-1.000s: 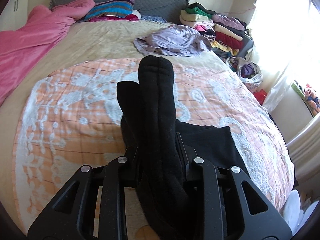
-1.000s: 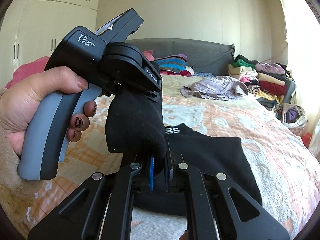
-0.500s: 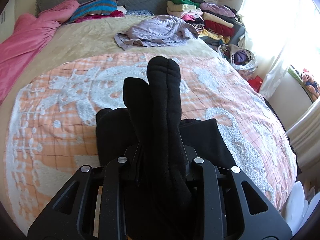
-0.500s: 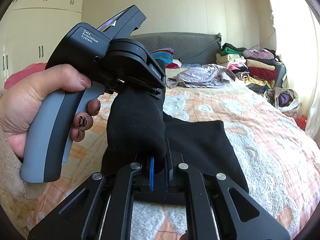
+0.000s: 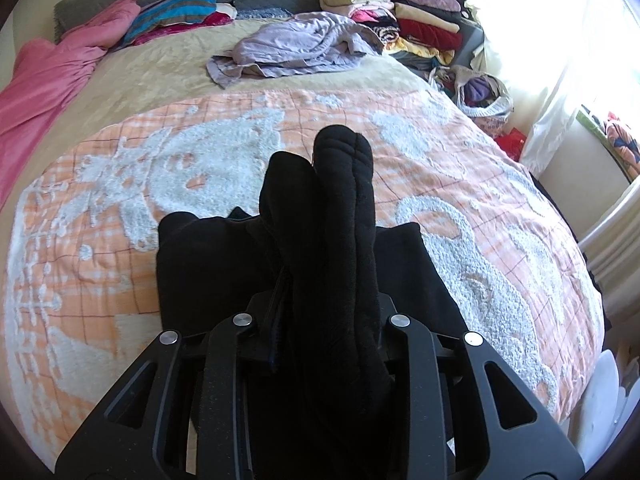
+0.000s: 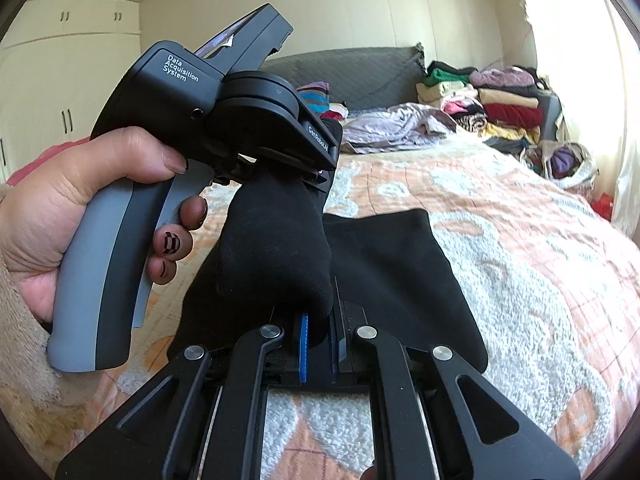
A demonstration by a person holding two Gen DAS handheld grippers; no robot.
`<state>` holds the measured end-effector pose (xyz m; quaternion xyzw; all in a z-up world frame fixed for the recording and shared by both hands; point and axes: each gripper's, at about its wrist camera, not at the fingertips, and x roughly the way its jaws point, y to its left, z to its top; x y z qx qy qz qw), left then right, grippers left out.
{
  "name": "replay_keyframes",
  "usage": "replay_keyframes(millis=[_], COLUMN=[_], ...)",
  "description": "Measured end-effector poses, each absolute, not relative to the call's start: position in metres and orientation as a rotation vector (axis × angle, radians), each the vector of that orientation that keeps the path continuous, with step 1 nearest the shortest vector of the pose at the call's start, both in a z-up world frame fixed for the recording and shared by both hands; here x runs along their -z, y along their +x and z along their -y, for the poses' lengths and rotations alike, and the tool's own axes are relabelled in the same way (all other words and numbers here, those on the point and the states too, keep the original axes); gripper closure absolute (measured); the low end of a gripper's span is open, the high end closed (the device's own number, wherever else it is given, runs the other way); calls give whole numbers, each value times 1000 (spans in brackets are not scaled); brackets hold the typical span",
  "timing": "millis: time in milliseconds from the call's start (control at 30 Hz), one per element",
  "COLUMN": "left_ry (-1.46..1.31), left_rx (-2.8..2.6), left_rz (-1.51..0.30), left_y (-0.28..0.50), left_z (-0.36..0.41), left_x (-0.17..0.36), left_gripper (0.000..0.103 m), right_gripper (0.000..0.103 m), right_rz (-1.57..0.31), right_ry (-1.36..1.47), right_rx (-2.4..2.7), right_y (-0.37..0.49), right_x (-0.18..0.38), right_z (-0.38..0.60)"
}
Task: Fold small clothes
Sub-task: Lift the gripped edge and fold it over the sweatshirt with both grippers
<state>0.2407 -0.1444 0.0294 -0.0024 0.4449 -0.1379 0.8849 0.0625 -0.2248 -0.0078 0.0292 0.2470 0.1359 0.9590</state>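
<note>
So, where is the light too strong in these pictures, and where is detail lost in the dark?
Left wrist view: the window at upper right is blown out white; the black sock shows little texture. Right wrist view: glare along the right edge, fisheye bending at the rim, sock folds are readable.

An orange-and-white blanket (image 5: 460, 184) covers the bed; a crumpled lilac garment (image 5: 296, 50) lies at twelve o'clock; pink bedding (image 5: 48, 76) at ten; stacked folded clothes (image 5: 408, 20) at one; possibly a bag (image 5: 484, 94) beneath them.
</note>
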Motion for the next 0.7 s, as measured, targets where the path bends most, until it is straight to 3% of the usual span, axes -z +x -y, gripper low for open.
replay_keyframes(millis=[700], left_ry=[62], left_rx=[322], left_rz=[-983], left_y=[247], left_z=[199], left_x=[-4], left_gripper=[76], right_gripper=[97], right_rz=[-596], right_ry=[311], right_rx=[-282], right_y=[62], right_x=[32], right_z=[273])
